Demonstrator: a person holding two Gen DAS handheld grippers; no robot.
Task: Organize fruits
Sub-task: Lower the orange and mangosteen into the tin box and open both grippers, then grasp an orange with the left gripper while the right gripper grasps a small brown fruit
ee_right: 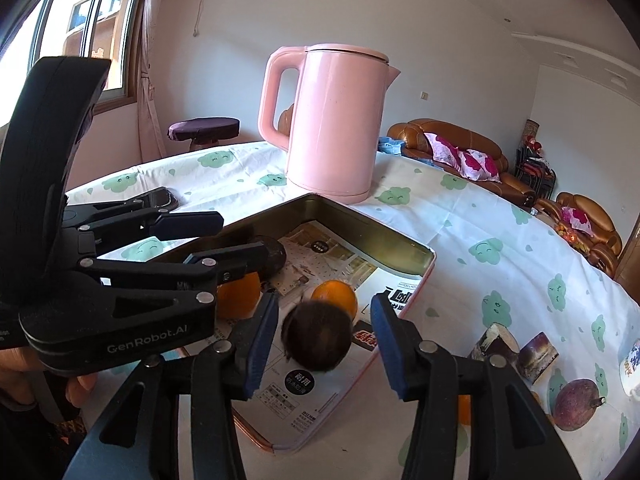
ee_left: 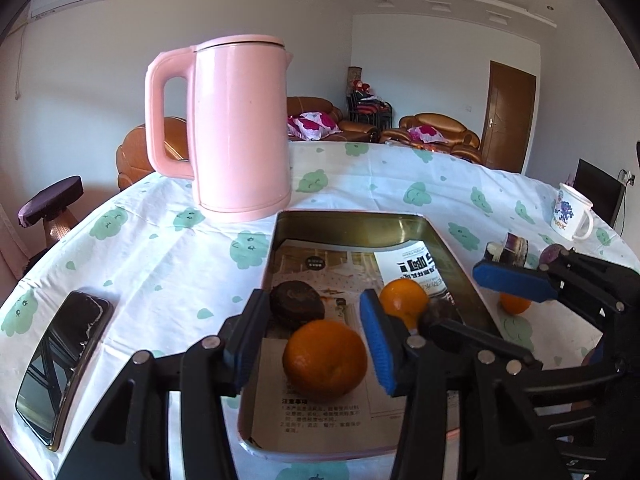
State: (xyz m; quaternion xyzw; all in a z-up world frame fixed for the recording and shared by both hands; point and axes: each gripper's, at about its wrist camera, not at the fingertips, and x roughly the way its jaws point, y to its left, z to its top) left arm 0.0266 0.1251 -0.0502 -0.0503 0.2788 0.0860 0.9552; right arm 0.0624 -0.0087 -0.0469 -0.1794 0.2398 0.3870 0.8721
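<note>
Two sets of jaws I hold wide apart: left gripper (ee_left: pixel 316 336) flanks a round orange (ee_left: pixel 325 358), right gripper (ee_right: pixel 324 344) flanks a dark round fruit (ee_right: pixel 318 336), neither touched.

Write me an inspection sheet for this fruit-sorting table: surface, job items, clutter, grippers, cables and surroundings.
Surface: tablecloth, white with green prints, slightly creased.
Job's things: metal tray, paper-lined, holds two oranges and two dark round items; nearest orange. A loose orange, a purple fruit and cut pieces lie outside it on the cloth.
Clutter: pink kettle, phone, mug.
Grippers: left hand-held gripper open around the nearest orange; right hand-held gripper open, a blurred dark item between its fingers.
Cables: none on the table; wall cord.
Surroundings: sofas, door, window.
</note>
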